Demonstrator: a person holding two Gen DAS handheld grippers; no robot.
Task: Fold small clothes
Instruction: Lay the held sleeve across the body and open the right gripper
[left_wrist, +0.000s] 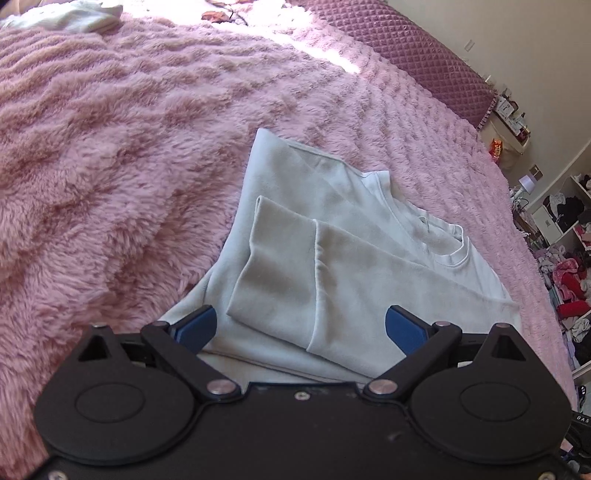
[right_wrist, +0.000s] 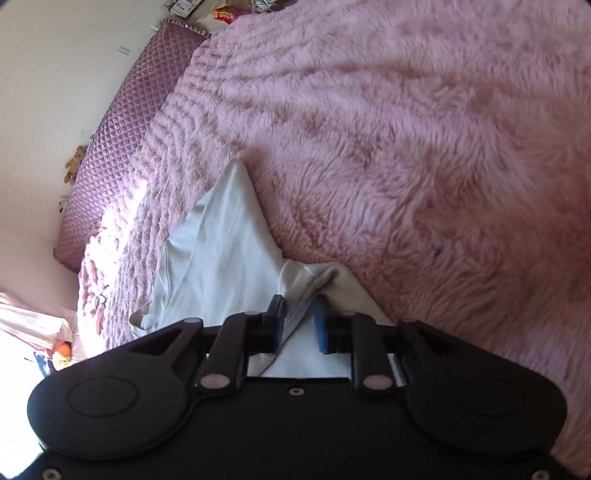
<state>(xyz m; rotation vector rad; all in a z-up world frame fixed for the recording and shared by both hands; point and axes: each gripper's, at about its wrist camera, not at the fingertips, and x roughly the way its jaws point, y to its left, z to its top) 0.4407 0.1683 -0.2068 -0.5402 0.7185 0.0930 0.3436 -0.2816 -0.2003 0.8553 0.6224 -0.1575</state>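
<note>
A pale grey-white sweatshirt lies on a fluffy pink blanket, its sleeves folded across the body and its collar to the right. My left gripper is open and empty, its blue pads wide apart just above the shirt's near edge. In the right wrist view the same shirt runs away from the camera. My right gripper is nearly shut, pinching a bunched fold of the shirt's edge between its blue pads and lifting it slightly.
A quilted purple headboard cushion borders the bed's far side. A folded white garment lies at the far left corner. Open shelves with piled clothes stand beyond the bed's right edge. A small teddy bear sits by the wall.
</note>
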